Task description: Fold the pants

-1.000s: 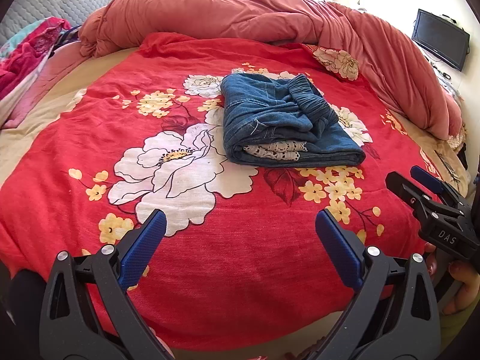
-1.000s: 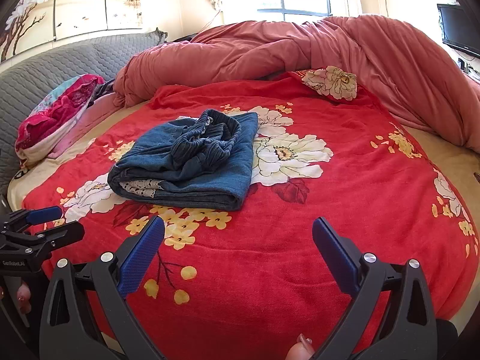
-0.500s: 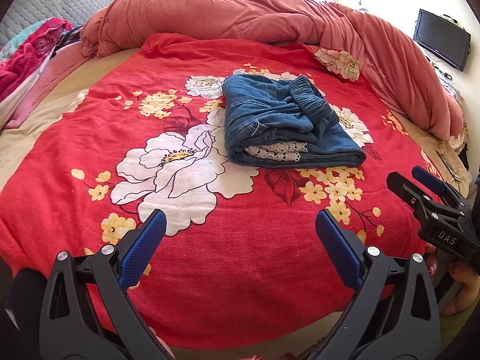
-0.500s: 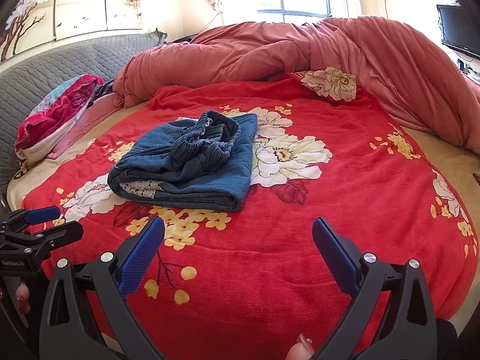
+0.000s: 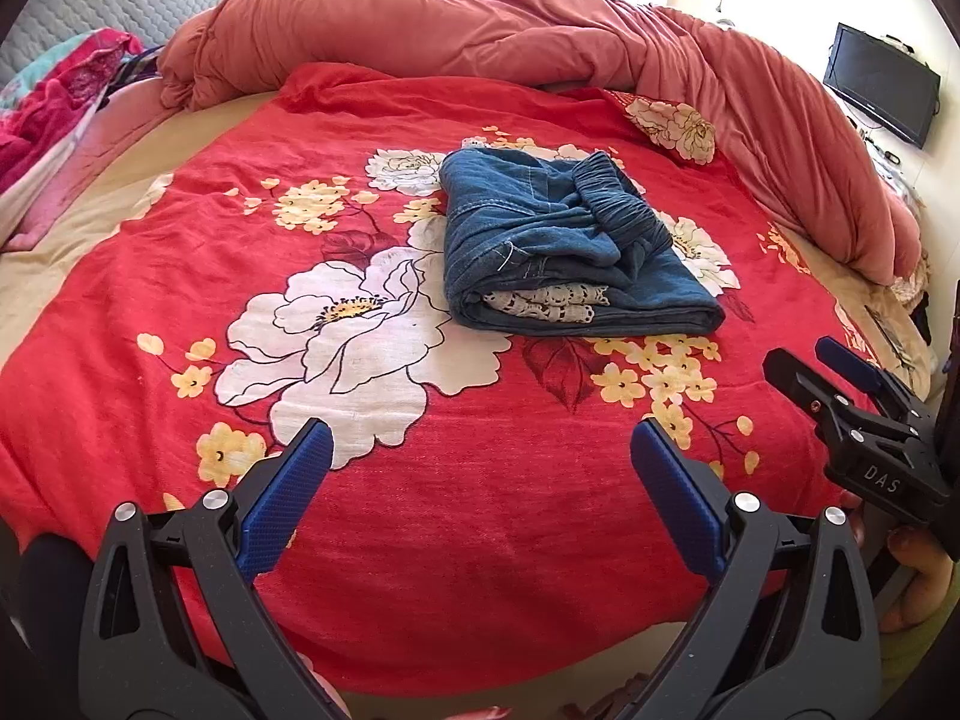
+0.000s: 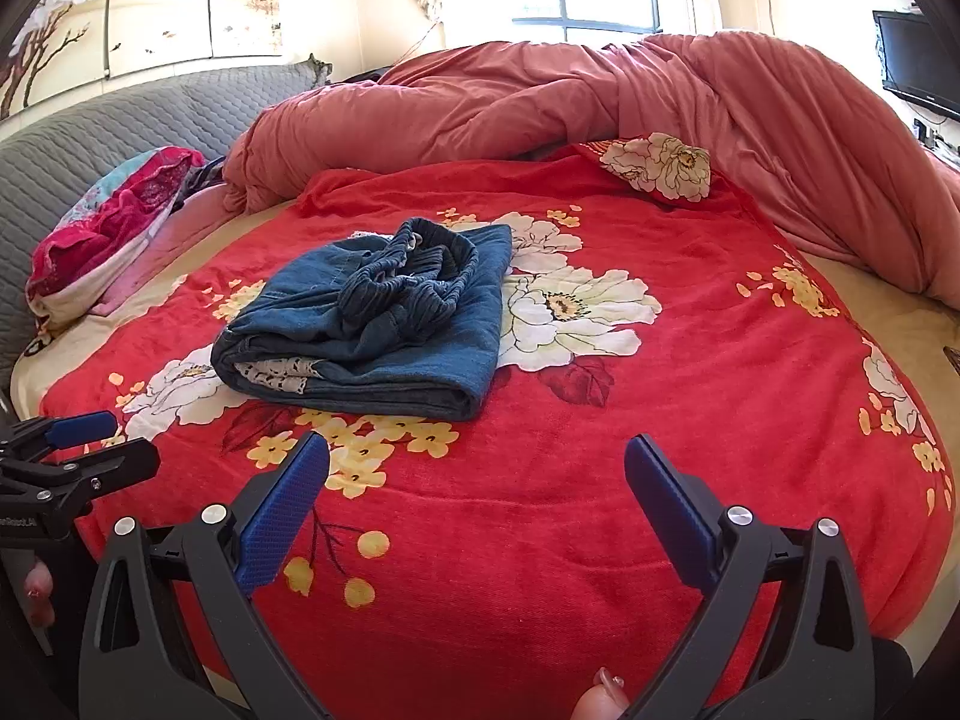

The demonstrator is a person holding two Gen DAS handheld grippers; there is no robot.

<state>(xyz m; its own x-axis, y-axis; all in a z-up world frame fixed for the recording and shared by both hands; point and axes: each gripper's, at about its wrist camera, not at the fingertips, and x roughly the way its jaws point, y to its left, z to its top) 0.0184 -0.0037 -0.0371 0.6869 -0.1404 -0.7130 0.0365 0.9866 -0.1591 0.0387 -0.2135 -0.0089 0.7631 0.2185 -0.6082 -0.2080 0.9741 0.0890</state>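
Observation:
The blue denim pants (image 5: pixel 564 246) lie folded in a compact stack on the red floral blanket (image 5: pixel 480 510), with the elastic waistband on top and white lace trim showing at the near edge. They also show in the right wrist view (image 6: pixel 378 318). My left gripper (image 5: pixel 480 486) is open and empty, held back near the bed's front edge. My right gripper (image 6: pixel 477 498) is open and empty, also near the front edge. Each gripper shows at the side of the other's view: the right (image 5: pixel 840 384), the left (image 6: pixel 84 444).
A bunched salmon duvet (image 5: pixel 540 36) runs along the back and right of the bed. A pink and teal bundle of cloth (image 6: pixel 114 222) lies at the left by the grey headboard (image 6: pixel 120 120). A floral pillow (image 6: pixel 660 165) lies behind the pants. A TV (image 5: pixel 879 84) hangs at right.
Almost nothing has changed; both views drift very slightly. The pants stay put and both grippers stay open.

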